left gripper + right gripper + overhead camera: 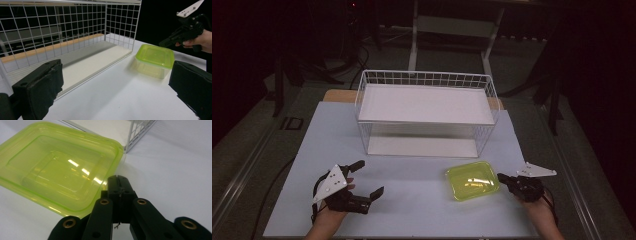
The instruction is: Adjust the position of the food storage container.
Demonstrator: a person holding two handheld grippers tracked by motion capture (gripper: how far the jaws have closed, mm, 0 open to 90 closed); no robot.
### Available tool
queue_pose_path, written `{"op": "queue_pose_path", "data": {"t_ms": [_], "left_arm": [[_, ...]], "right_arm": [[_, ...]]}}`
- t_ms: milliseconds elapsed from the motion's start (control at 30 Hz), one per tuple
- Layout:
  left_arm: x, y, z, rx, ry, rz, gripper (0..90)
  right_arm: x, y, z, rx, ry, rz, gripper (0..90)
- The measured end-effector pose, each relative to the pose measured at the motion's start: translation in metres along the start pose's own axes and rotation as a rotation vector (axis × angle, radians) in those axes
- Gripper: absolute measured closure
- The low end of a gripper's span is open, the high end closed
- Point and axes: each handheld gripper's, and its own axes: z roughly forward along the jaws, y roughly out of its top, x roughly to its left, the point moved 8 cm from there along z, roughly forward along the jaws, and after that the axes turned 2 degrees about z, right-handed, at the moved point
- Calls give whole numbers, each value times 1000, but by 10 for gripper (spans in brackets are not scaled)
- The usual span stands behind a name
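A translucent yellow-green plastic container (pixel 472 180) sits on the white table at the front right, with nothing visible inside. My right gripper (pixel 502 177) is shut, its tip right at the container's right rim. In the right gripper view the shut jaws (pixel 119 183) point at the near rim of the container (pixel 57 167), with nothing between them. My left gripper (pixel 369 177) rests at the front left, wide open and holding nothing. Its view shows the container (pixel 155 57) far ahead between its spread jaws, and the right gripper (pixel 172 40) behind the container.
A white wire rack (pixel 427 80) with an upper shelf and a lower board stands at the table's back centre, open toward me. Its mesh wall (pixel 62 30) rises close ahead of the left gripper. The table's front edge (pixel 402 235) lies just under both hands.
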Motion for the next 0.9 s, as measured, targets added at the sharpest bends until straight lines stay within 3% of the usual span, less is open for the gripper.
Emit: {"op": "queue_pose_path", "data": {"t_ms": [500,700,900], "left_arm": [[-1,-1,1,6,-6,-2,0],[-1,-1,1,7,-5,-1,0],[-1,-2,1,9,-5,0,0]], "right_arm": [[33,13,2,-13,126,7,900],[23,19,3,-22,65,-16,900],[24,14,11,-4,96,8,900]]}}
